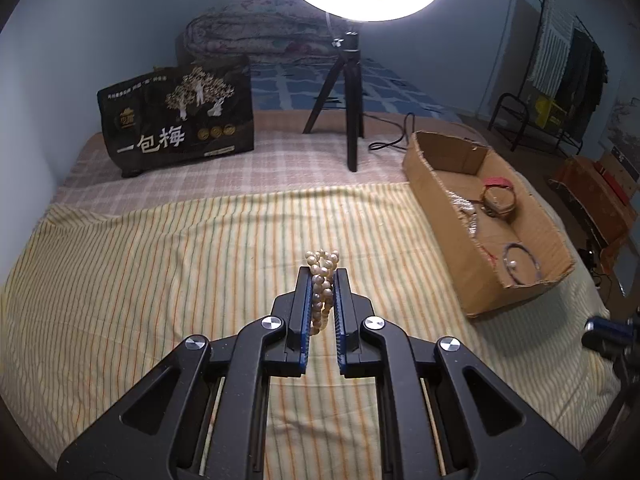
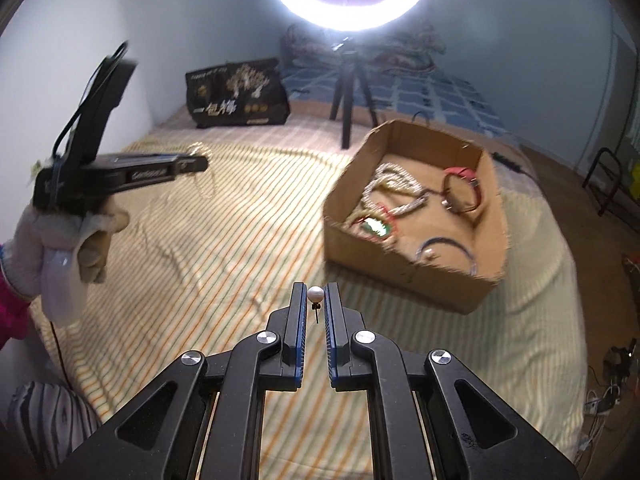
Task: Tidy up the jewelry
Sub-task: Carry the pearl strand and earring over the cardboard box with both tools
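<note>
We take the cardboard box (image 1: 486, 226) as our landmark, since both pieces we carry look bound for it. Our left gripper (image 1: 322, 280) is clamped almost shut on a pearl bracelet (image 1: 322, 286), whose beads bunch between the pads and poke out past the tips. In the left wrist view the box lies ahead and to the right of this gripper, well apart, its long axis running from near right to far left across the striped cloth (image 1: 180, 264).

Our right gripper (image 2: 315, 296) is likewise nearly closed, pinching a pearl stud earring (image 2: 315, 293) at the very tips, its post hanging down. In the right wrist view the box (image 2: 400, 276) sits just ahead and to the right, near, with a red watch (image 2: 464, 188), a chain and a bangle already inside.

We judge the right hand the nearer to the box, so the earring can go over the near wall first; the left must cross farther rightward.
</note>
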`<state>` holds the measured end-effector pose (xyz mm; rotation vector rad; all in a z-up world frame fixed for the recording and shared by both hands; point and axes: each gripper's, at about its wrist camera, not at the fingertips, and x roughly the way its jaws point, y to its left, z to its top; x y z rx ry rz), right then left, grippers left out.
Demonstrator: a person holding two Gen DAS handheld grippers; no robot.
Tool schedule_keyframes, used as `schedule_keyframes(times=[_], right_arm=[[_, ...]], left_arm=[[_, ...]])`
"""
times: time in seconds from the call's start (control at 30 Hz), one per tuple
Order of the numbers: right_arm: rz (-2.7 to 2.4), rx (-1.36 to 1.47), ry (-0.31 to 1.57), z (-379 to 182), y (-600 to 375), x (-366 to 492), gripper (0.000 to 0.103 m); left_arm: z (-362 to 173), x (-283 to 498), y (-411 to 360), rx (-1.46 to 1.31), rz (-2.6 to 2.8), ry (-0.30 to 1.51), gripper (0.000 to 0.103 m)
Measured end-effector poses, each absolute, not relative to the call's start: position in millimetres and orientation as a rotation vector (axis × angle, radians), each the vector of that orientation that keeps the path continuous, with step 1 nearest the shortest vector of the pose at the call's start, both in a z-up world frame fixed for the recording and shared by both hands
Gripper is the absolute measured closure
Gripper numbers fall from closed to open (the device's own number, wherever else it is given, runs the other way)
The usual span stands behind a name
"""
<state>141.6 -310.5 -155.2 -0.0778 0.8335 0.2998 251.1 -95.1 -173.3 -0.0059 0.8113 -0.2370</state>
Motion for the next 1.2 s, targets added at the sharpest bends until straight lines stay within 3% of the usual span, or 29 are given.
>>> schedule_keyframes(times=[0.7, 1.2], right_arm=[[0.166, -0.009, 0.771, -134, -388, 186, 0.096], [0.145, -0.01, 0.812, -157, -400, 234, 0.096]], left_arm=[[-138, 254, -190, 0.024, -0.421, 0.751, 0.095], [-153, 272, -245, 0.039, -0.468, 0.766, 0.095]])
